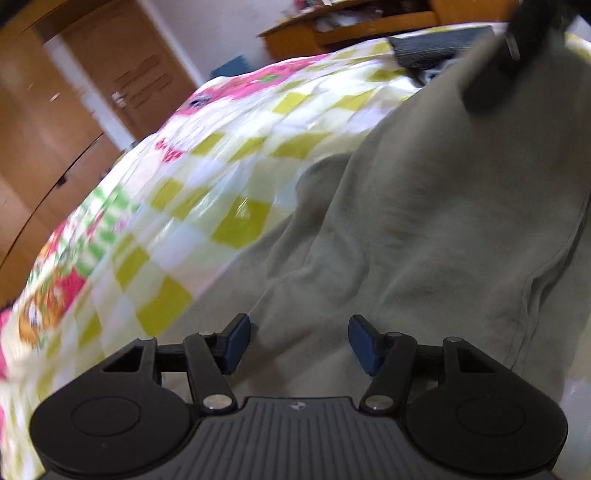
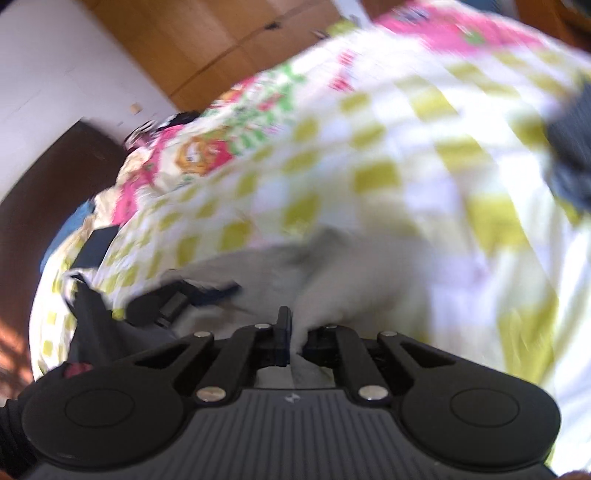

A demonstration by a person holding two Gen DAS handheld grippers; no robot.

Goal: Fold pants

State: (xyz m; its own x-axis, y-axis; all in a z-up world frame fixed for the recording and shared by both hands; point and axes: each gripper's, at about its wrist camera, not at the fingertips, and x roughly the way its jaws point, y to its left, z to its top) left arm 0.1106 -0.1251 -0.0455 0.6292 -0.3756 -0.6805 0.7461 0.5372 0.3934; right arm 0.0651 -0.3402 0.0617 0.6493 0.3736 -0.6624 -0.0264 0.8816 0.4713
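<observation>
Grey-green pants [image 1: 424,229] lie rumpled on a bed quilt [image 1: 207,177] checked in yellow-green and white with pink cartoon prints. My left gripper [image 1: 301,343] stands open just above the cloth, its blue pads [image 1: 238,343] wide apart and pressing on nothing. At the top right of the left wrist view the dark, blurred right gripper [image 1: 506,62] holds a part of the pants lifted. In the right wrist view my right gripper [image 2: 299,341] is shut on a pale fold of the pants [image 2: 343,273]. The left gripper [image 2: 177,299] shows low on the left there.
A dark grey garment [image 1: 436,51] lies on the far part of the quilt, also visible as a dark shape [image 2: 572,155]. Wooden wardrobe doors [image 1: 55,129] and a wooden desk [image 1: 351,29] stand beyond the bed. The bed's edge and a dark board [image 2: 44,206] are at the left.
</observation>
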